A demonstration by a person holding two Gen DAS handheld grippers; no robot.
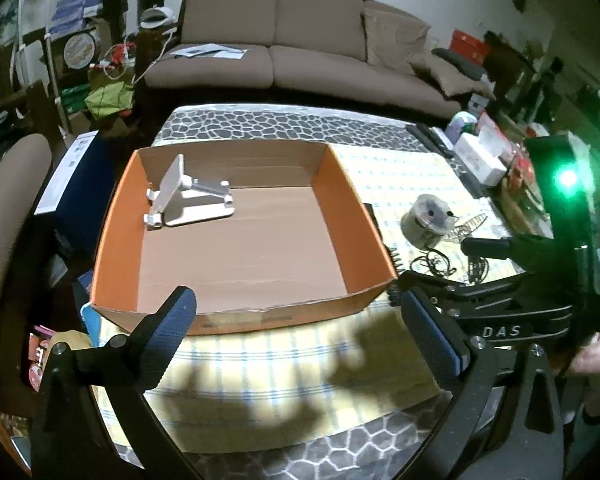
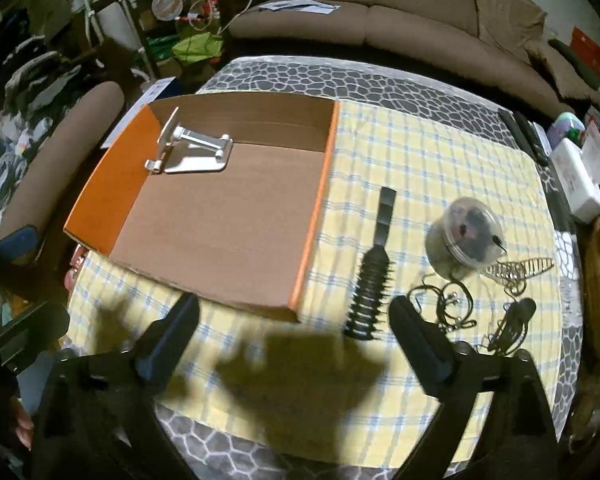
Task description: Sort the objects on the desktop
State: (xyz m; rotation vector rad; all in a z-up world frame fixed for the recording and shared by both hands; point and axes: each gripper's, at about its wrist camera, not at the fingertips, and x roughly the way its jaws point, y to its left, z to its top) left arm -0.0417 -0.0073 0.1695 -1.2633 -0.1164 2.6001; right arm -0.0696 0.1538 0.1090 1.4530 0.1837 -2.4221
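Note:
An orange cardboard box [image 1: 120, 204] lies open on the yellow checked cloth, with a silver phone stand [image 1: 188, 196] in its far left corner. My left gripper [image 1: 298, 312] hovers open over the box's near wall, nothing between its blue pads. My right gripper [image 2: 294, 308] is open and empty too, above the cloth just right of the box [image 2: 320, 200]. Ahead of its right finger lie a black hairbrush [image 2: 374, 276], a clear round jar [image 2: 466, 232], tangled black hair ties [image 2: 448, 304], a gold claw clip [image 2: 516, 270] and a black clip [image 2: 512, 324].
A brown sofa [image 1: 300, 40] runs behind the table. A white box [image 2: 576, 180], remotes [image 2: 524, 132] and clutter line the table's right edge. A padded chair arm [image 2: 60, 140] stands left of the box. The cloth [image 2: 420, 152] behind the brush lies bare.

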